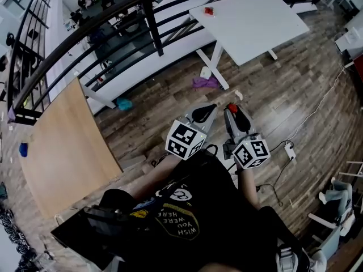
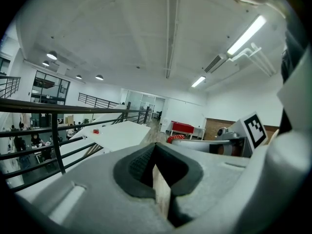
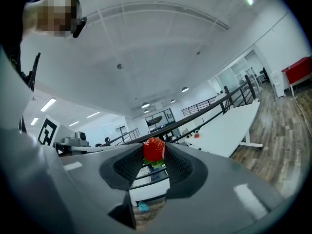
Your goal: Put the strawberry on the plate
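The floor [image 1: 272, 95] is of brown wood planks. A black railing [image 1: 153, 27] runs across the upper left of the head view, and behind it there is a lower level of the room. A white table [image 1: 255, 21] stands at the upper right. On it, near its left corner, lies a small red thing [image 1: 209, 11], too small to tell what it is. A light wood table [image 1: 65, 146] fills the left side of the frame. On the floor near the white table's leg lie a purple thing [image 1: 205, 83] and, more to the left, a teal thing [image 1: 123, 103]. The ceiling is white with long strip lamps [image 2: 246, 35].

The person stands at the lower middle and holds both tools close together in front of the body, above the floor. The right gripper [image 1: 234, 113] pinches the strawberry [image 3: 153, 150] between its jaw tips, the red part up and the green leaves down. The left gripper [image 2: 156, 147] is just beside it; its jaws are pressed together at the tips and hold nothing.
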`<state>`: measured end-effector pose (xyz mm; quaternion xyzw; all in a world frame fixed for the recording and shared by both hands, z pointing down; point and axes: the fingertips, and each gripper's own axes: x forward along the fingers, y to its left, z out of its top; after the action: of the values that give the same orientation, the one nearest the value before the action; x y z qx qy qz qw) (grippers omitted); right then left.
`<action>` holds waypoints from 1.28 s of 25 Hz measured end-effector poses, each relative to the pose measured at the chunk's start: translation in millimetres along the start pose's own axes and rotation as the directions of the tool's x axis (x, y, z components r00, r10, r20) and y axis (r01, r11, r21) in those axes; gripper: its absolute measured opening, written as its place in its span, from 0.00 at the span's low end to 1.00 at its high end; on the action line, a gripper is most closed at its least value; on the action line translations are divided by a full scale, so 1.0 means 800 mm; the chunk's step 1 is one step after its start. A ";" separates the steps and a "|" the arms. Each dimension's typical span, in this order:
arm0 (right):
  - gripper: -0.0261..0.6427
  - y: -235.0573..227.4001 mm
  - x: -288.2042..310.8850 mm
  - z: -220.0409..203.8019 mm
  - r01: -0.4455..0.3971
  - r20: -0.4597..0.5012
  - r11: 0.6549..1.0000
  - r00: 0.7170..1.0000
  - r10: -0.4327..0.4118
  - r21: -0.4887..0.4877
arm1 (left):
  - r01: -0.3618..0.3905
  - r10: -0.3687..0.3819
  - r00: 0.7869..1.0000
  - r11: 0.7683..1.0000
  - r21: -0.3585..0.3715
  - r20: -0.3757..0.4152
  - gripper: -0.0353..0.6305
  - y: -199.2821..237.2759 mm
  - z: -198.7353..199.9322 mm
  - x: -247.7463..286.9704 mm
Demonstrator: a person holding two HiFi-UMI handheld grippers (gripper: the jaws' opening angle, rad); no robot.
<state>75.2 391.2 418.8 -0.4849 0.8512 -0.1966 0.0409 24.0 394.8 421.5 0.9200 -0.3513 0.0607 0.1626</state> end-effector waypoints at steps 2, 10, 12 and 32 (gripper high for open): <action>0.24 0.002 0.015 -0.005 0.011 0.001 1.000 1.000 -0.011 -0.003 | 0.011 -0.012 1.000 1.000 -0.013 -0.011 0.05 0.017 -0.007 0.001; 0.24 -0.048 0.076 0.005 0.018 -0.021 1.000 1.000 -0.018 0.005 | -0.010 0.008 1.000 0.998 -0.054 -0.029 0.05 0.079 -0.003 0.059; 0.24 -0.068 0.089 0.015 0.017 -0.028 1.000 0.999 -0.017 0.003 | -0.013 0.011 1.000 0.998 -0.055 -0.026 0.05 0.087 0.009 0.083; 0.24 -0.277 0.164 0.112 -0.058 -0.046 0.998 0.997 0.059 0.008 | -0.064 0.064 0.998 0.997 -0.032 -0.022 0.05 0.107 0.078 0.317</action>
<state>209.0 154.3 435.5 -0.4549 0.8651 -0.2094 0.0286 156.2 154.7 442.1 0.9049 -0.3798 0.0697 0.1791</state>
